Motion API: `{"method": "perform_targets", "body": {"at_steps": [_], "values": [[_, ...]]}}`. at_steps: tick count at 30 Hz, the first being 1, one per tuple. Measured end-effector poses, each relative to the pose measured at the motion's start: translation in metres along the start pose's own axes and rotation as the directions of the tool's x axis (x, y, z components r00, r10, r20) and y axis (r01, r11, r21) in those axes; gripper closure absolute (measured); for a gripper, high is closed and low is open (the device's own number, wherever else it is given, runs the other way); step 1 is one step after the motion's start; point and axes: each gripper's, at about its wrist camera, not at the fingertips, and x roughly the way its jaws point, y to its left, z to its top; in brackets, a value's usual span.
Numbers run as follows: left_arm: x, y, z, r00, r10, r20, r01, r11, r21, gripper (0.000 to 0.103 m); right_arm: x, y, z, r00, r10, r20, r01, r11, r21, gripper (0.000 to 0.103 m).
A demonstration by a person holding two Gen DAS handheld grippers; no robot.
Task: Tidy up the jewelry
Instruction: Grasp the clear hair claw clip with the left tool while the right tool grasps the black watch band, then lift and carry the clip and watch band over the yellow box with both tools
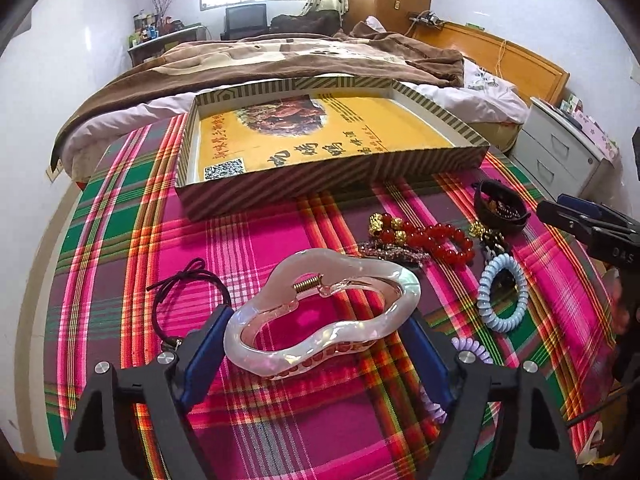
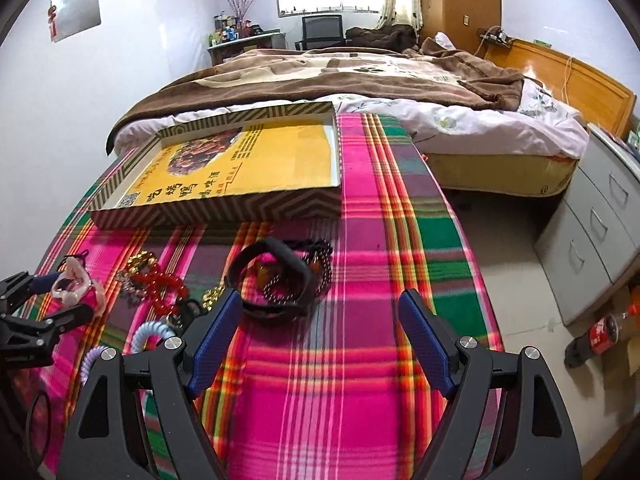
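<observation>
Left gripper (image 1: 320, 344): jaws clamped on the pearly pink hair claw (image 1: 320, 312), one blue pad (image 1: 206, 344) on each end of it. It sits low over the plaid cloth (image 1: 280, 420) on the counter; can't tell if the claw touches the cloth.

Right gripper (image 2: 320, 340): jaws spread wide, nothing between them but cloth. The left pad is just beside the black band.

Box (image 1: 332, 184): shallow striped cardboard tray with a yellow printed sheet inside, at the far side of the counter, no jewelry in it so far as I can see.

Red bead bracelet (image 1: 436, 240): lying in the pile with a few gold beads, right next to a sparkly barrette (image 1: 392, 254).

Black band (image 2: 276, 280): looped on the cloth, with a dark bead string (image 2: 324, 268) tangled through it.

Blue coil tie (image 1: 502, 294): flat on the cloth, near the red beads.

Purple coil tie (image 1: 472, 350): mostly hidden behind the left gripper's right finger.

Black elastic (image 1: 192, 288): off to the left by itself, touching the left finger.

Bed (image 2: 360, 76): behind the counter, brown blanket rumpled on top.
</observation>
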Motion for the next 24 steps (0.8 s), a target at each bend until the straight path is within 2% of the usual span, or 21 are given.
{"method": "perform_targets", "body": {"at_steps": [4,6,8,15,17,19,24], "values": [[-0.003,0.002,0.0,1.0,-0.005,0.012,0.005,1.0,-0.021,0.02,0.008,-0.002,0.004,1.0,-0.001,-0.013,0.001,1.0,-0.004,0.042],[-0.005,0.002,0.0,1.0,-0.003,0.017,0.004,1.0,-0.028,0.02,0.011,-0.001,0.006,1.0,0.013,-0.018,-0.013,1.0,-0.012,0.046],[-0.006,0.002,0.0,1.0,-0.001,0.02,0.002,0.999,-0.033,0.02,0.016,0.0,0.008,0.999,0.032,-0.027,-0.032,0.999,-0.013,0.056],[-0.005,0.002,0.001,1.0,0.001,0.022,0.0,0.999,-0.042,0.02,0.029,0.002,0.011,0.996,0.07,-0.059,-0.071,0.997,-0.012,0.07],[-0.004,0.002,0.001,1.0,0.003,0.019,-0.002,0.999,-0.043,0.02,0.032,0.003,0.01,0.995,0.073,-0.069,-0.074,0.997,-0.018,0.081],[-0.003,0.001,0.001,1.0,0.003,0.019,-0.002,0.999,-0.04,0.02,0.033,0.004,0.01,0.995,0.075,-0.073,-0.077,0.997,-0.021,0.085],[-0.003,0.001,0.001,1.0,0.006,0.018,-0.006,0.999,-0.042,0.02,0.032,0.001,0.01,0.994,0.083,-0.07,-0.083,0.996,-0.011,0.086]]}}
